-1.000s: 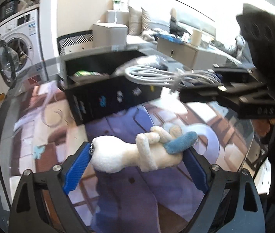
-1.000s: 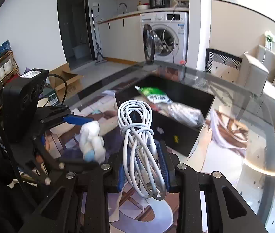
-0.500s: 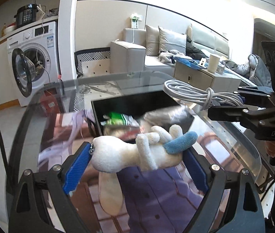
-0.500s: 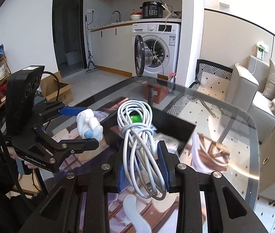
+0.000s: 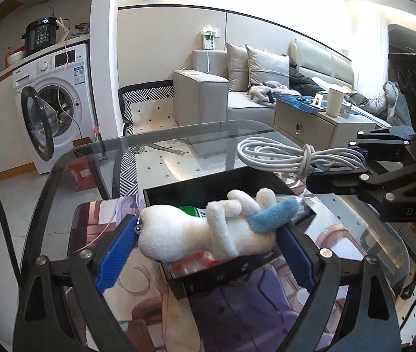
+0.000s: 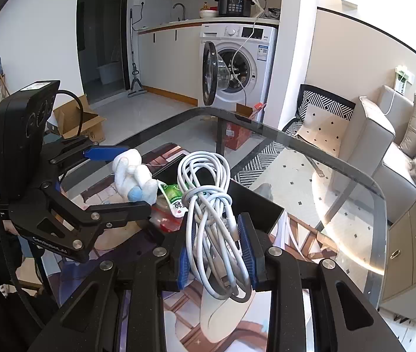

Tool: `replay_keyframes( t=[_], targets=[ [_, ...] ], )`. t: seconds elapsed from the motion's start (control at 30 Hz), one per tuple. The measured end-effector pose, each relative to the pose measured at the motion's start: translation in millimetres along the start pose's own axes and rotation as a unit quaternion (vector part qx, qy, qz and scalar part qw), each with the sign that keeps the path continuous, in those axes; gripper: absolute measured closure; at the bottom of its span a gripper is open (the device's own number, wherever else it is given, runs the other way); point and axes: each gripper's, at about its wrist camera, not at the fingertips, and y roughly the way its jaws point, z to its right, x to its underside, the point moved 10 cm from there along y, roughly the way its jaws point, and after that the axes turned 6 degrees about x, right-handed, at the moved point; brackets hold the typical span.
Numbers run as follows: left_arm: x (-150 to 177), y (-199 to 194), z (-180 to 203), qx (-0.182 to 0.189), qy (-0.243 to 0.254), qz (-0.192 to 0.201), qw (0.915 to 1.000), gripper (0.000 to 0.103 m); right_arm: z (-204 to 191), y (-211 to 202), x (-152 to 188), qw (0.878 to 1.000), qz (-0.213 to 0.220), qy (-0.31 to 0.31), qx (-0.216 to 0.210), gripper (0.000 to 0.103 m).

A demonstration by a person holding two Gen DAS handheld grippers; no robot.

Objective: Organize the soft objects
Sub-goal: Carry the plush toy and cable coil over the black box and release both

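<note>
Both tongs have risen and now hang over the black box point(image 5: 237, 182) on the glass table point(image 5: 178, 135). From the left wrist, the left gripper point(image 5: 208, 246) clamps the plush toy point(image 5: 208, 228) crosswise, directly above the box's near edge. From the right wrist, the right gripper point(image 6: 216, 249) pinches the coiled cable point(image 6: 208, 205), long axis pointing forward, box just beyond.

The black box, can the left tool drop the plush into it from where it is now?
Probably yes. The left tool holds the plush toy over the open black box, with nothing between them; the right tool holds its cable off to one side.
</note>
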Motion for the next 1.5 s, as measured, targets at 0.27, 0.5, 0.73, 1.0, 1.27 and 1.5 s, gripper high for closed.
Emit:
replay_keyframes(
  t=[0.27,0.5,0.73,1.0,1.27,1.5],
  targets=[
    [-4.0,18.5,-8.6,-0.012,-0.004,-0.009,0.9999,0.011,5.3,23.2,-3.9,1.000,-0.015,-0.012,-0.007,0.073],
    [-2.8,31.1,-15.0,-0.016,-0.005,-0.017,0.9997,0.011,10.1,43.2,-5.8,0.999,-0.032,-0.021,-0.011,0.073],
    [-2.7,42.1,-19.5,-0.017,-0.002,-0.026,0.9995,0.011,6.5,59.5,-4.1,0.998,-0.051,-0.041,-0.019,0.073],
    [0.5,53.8,-16.0,-0.009,0.004,-0.039,0.9992,0.011,3.8,83.6,-6.2,0.995,-0.073,-0.057,-0.033,0.073],
    [4.4,62.4,-14.0,-0.015,0.015,-0.048,0.9986,0.011,-0.9,104.4,-5.8,0.992,-0.087,-0.073,-0.049,0.073],
    [6.8,65.2,-11.9,-0.030,0.031,-0.046,0.9980,0.011,-1.0,118.8,-0.8,0.990,-0.102,-0.077,-0.058,0.073]
  ],
)
